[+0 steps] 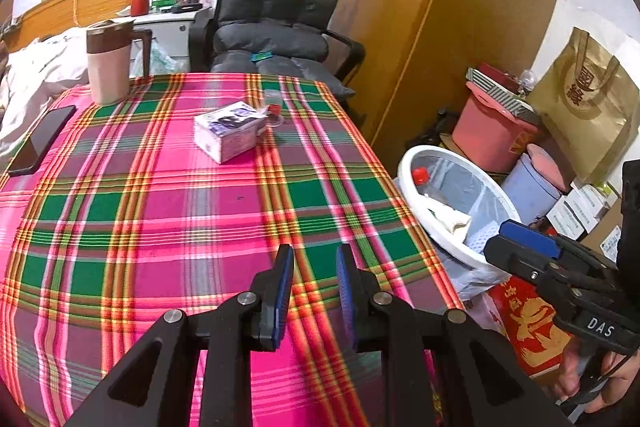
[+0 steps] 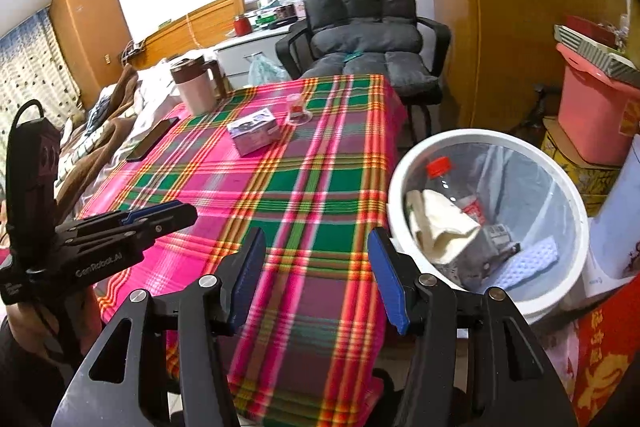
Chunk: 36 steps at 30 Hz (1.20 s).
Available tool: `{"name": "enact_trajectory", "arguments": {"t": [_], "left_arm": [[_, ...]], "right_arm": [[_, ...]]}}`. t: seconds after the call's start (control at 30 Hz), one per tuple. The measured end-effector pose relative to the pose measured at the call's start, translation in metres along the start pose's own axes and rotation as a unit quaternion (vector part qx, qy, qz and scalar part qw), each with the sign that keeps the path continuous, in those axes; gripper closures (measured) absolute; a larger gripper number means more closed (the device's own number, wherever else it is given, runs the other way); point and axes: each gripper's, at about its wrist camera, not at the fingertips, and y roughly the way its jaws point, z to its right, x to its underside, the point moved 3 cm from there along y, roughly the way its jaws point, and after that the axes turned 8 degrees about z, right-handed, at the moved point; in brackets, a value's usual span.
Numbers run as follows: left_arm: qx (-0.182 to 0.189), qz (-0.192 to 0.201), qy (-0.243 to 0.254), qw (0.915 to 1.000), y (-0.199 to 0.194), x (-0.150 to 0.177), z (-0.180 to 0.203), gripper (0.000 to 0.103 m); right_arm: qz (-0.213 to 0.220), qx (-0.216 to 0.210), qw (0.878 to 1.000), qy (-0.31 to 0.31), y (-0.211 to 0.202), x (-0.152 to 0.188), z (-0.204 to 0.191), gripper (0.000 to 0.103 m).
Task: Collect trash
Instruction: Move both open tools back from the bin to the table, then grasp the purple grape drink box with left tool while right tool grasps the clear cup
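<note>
Beside the table (image 2: pixel 304 195), the bin (image 2: pixel 576 211) holds a bottle (image 2: pixel 452 183).

My right gripper (image 2: pixel 316 275) hangs with jaws apart over the tablecloth's (image 2: pixel 296 203) near right edge, nothing between them. Just right of that edge the white bin (image 2: pixel 576 203) holds a bottle (image 2: pixel 452 187) and a rag (image 2: pixel 440 227).
</note>
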Motion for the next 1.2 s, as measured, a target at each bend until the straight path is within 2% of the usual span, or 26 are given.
{"name": "enact_trajectory", "arguments": {"t": [0.27, 0.33, 0.4, 0.43, 0.93, 1.2], "left_arm": [[-0.012, 0.003, 0.002, 0.9999, 0.006, -0.015, -0.016, 0.081], [-0.015, 0.005, 0.006, 0.9999, 0.009, -0.021, -0.021, 0.076], [-0.016, 0.008, 0.007, 0.9998, 0.013, -0.026, -0.026, 0.060], [-0.015, 0.010, 0.008, 0.9998, 0.014, -0.030, -0.028, 0.058], [-0.034, 0.004, 0.062, 0.9975, 0.069, -0.074, -0.069, 0.051], [-0.010, -0.003, 0.098, 0.9951, 0.106, -0.089, -0.078, 0.036]], "right_arm": [[-0.001, -0.016, 1.000, -0.006, 0.012, -0.012, -0.009, 0.048], [-0.002, -0.019, 1.000, -0.009, 0.015, -0.015, -0.011, 0.048], [-0.004, -0.022, 1.000, -0.012, 0.019, -0.019, -0.013, 0.048], [-0.005, -0.024, 1.000, -0.013, 0.021, -0.021, -0.014, 0.048], [-0.014, -0.040, 0.999, -0.017, 0.055, -0.047, -0.018, 0.048], [-0.022, -0.045, 0.999, -0.009, 0.071, -0.054, -0.011, 0.048]]}}
